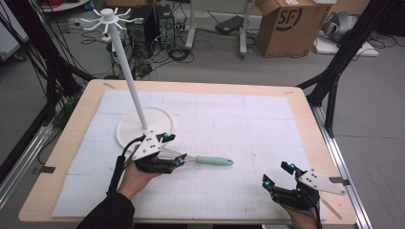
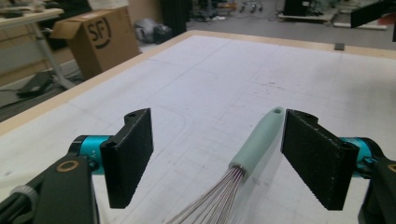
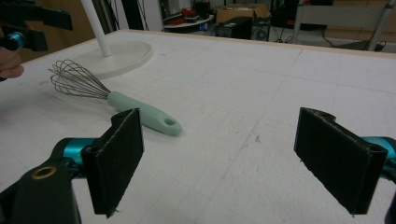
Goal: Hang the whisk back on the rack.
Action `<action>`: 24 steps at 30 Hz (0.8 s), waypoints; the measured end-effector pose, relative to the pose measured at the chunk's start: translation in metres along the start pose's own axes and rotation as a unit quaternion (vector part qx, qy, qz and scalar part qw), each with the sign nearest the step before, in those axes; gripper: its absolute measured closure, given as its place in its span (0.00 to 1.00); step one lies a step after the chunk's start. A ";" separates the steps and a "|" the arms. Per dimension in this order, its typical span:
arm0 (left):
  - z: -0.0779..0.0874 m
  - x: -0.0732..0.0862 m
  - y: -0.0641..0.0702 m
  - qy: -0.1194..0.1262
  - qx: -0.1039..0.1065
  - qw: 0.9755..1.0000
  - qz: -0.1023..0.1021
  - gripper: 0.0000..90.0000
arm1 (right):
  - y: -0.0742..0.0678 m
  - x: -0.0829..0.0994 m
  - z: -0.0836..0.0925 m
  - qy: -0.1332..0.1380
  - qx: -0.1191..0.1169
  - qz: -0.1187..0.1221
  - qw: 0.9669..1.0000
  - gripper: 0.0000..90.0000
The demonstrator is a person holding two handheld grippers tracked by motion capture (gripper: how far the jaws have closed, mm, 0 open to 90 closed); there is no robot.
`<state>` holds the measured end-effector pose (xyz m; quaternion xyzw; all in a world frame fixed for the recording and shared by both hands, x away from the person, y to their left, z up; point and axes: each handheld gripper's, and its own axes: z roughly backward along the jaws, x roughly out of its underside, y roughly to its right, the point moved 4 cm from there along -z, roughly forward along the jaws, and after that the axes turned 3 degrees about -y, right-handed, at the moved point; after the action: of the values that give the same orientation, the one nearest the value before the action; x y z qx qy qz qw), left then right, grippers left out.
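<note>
We see a whisk (image 1: 200, 159) lying flat on the white gridded mat (image 1: 248, 124) that covers the wooden table (image 1: 315, 143), its mint-green handle (image 1: 213, 161) pointing toward the person's right and its wire loops (image 3: 74, 80) just beside the round base of a white hanger stand (image 1: 125, 57). The left gripper (image 1: 173, 149) is poised over the wire end with its jaws spread; in the left gripper view the wires (image 2: 215, 198) and handle lie between the black pads (image 2: 132, 154), which do not touch them. The right gripper (image 1: 277, 174) waits near the table's front right edge, well apart from the whisk, its jaws wide apart and holding nothing.
</note>
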<state>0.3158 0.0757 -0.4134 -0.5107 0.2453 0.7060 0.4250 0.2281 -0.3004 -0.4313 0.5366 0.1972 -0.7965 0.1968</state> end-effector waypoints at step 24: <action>-0.100 -0.021 0.015 -0.217 0.140 0.957 -0.131 0.34 | 0.002 -0.001 0.003 0.012 -0.014 -0.022 1.000 0.17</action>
<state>0.3568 -0.0176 -0.4310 -0.3085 0.1748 0.6962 0.6241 0.2276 -0.3032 -0.4293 0.5387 0.2220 -0.7915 0.1846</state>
